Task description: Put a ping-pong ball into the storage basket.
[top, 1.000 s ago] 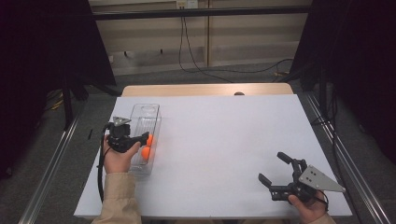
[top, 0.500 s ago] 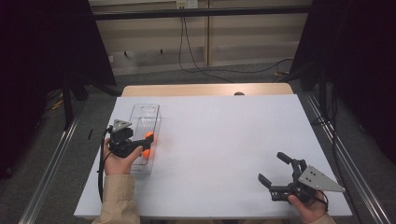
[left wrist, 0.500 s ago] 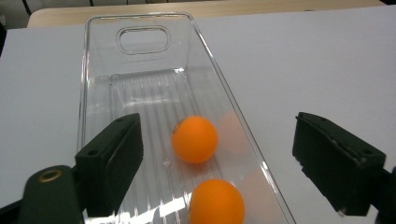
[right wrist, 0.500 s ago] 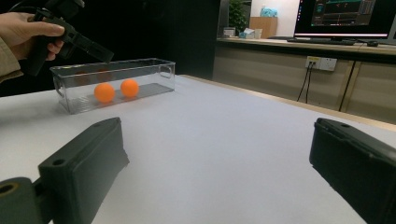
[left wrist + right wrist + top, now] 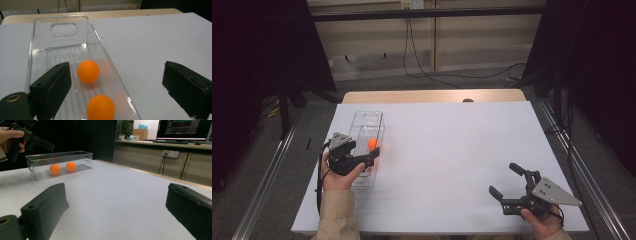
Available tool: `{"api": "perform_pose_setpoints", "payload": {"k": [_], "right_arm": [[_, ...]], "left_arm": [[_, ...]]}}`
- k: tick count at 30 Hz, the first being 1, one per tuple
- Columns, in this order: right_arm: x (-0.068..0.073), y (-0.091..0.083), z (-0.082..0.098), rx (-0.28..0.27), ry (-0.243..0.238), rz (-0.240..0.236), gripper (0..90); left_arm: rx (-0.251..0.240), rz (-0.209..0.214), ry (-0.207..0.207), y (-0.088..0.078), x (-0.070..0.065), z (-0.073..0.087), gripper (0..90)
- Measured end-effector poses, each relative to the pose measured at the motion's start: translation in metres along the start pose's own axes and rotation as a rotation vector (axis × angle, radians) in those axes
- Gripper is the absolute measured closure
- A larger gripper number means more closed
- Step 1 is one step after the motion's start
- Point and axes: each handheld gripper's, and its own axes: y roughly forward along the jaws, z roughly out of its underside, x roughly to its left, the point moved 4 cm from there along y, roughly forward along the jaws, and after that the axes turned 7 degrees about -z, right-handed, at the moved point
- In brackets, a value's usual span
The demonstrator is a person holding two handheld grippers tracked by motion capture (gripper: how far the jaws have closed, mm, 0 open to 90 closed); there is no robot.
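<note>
Overhead, white table (image 5: pixel 452 165), dark room, clear tray (image 5: pixel 60 50) with 2 orange balls (image 5: pixel 88 71), both tools spread apart.

Obstacle, left: clear bin (image 5: pixel 366 150) with two orange balls (image 5: pixel 88 71).
Free room: white table (image 5: pixel 452 150) bare from centre to right, near to far.

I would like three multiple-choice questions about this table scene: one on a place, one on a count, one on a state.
1. Where are the orange balls?
A. inside the clear tray
B. on the bare table
C. between the right gripper's jaws

2. How many balls are there?
A. one
B. two
C. four

3. How do the left gripper jaws stand?
A. shut on a ball
B. shut on the tray's wall
C. open, holding nothing

Key: 1 A, both lie on the tray's ribbed floor; 2 B, both gripper views show two; 3 C, the jaws have just been opening and stand wide apart, with the balls lying loose below.
</note>
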Motion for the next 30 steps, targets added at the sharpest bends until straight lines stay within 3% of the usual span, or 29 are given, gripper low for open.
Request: {"api": "perform_pose_setpoints", "payload": {"k": [10,16,30], "right_arm": [[0.000,0.000,0.000,0.001,-0.002,0.003,2.8],[-0.001,0.000,0.000,0.000,-0.001,0.005,2.8],[-0.002,0.000,0.001,0.008,0.000,0.009,2.8]], "left_arm": [[-0.054,0.052,0.006,-0.008,-0.002,0.006,4.3],[-0.064,0.049,0.004,-0.011,0.001,0.009,4.2],[-0.133,0.089,0.000,-0.020,0.000,0.017,3.3]]}}
